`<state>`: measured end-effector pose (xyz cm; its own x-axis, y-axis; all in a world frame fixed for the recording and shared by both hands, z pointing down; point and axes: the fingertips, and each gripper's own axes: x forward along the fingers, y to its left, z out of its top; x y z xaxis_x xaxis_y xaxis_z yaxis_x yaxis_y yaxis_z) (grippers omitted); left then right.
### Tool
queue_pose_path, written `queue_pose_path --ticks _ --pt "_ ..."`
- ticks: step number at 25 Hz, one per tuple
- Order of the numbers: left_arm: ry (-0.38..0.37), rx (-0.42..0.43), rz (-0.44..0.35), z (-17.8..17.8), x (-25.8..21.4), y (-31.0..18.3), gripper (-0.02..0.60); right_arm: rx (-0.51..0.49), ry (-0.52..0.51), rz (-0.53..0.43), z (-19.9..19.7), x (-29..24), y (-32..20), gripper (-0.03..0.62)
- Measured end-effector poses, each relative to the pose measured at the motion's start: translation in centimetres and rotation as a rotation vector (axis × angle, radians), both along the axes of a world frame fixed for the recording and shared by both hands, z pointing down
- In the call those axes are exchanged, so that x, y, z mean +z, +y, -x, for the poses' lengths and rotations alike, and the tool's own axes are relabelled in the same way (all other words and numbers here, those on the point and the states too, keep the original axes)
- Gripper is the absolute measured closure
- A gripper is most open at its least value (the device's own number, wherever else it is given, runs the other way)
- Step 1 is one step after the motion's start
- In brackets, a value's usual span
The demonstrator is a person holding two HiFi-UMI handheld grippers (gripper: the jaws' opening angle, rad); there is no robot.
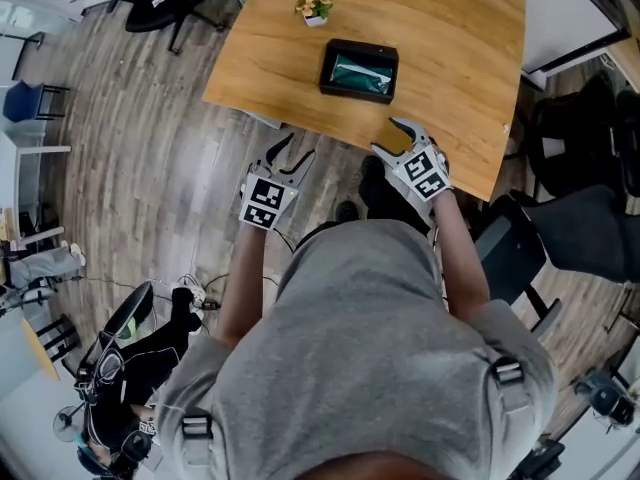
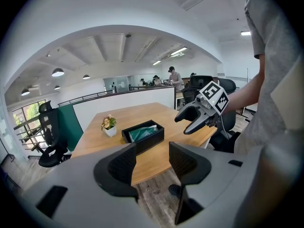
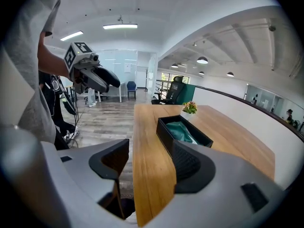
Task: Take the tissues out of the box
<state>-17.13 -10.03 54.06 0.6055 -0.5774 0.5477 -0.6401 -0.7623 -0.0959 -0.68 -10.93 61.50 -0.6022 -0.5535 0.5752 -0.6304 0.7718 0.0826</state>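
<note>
Wooden table [image 1: 450,88] on a plank floor [image 1: 150,118]; both grippers are short of the box [image 1: 358,71].
Head view: green tissues [image 1: 360,73] lie in the black box, with a plant [image 1: 315,6] beyond. The left gripper [image 1: 293,153] hangs over the floor, the right gripper [image 1: 388,135] at the table's near edge. Left gripper view: jaws wide apart, empty. Right gripper view: jaws wide apart, empty.

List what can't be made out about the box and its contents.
- Tissues: count and print too small, every view; box walls hide the lower part.
- Box's near corner: right gripper view, behind the right gripper's jaw.
- Table's far edge: head view, cut off at top.
</note>
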Motion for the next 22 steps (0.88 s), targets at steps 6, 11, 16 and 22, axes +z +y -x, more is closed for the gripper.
queue_pose_path --ticks 6,11,16,22 --pt "0.034 -0.028 0.000 -1.6 -0.9 -4.5 0.351 -0.081 0.029 0.023 0.0 0.9 -3.5 0.303" --pt "0.031 -0.042 0.007 -2.5 -0.7 -6.9 0.353 -0.105 0.039 0.054 -0.8 1.8 -6.3 0.304" --pt "0.029 -0.094 0.020 -2.2 -0.3 -8.1 0.353 -0.147 0.032 0.057 -0.3 1.8 -9.1 0.304" --pt "0.021 -0.150 0.036 -2.3 -0.1 -8.8 0.354 -0.177 0.025 0.059 -0.6 2.1 -12.4 0.315"
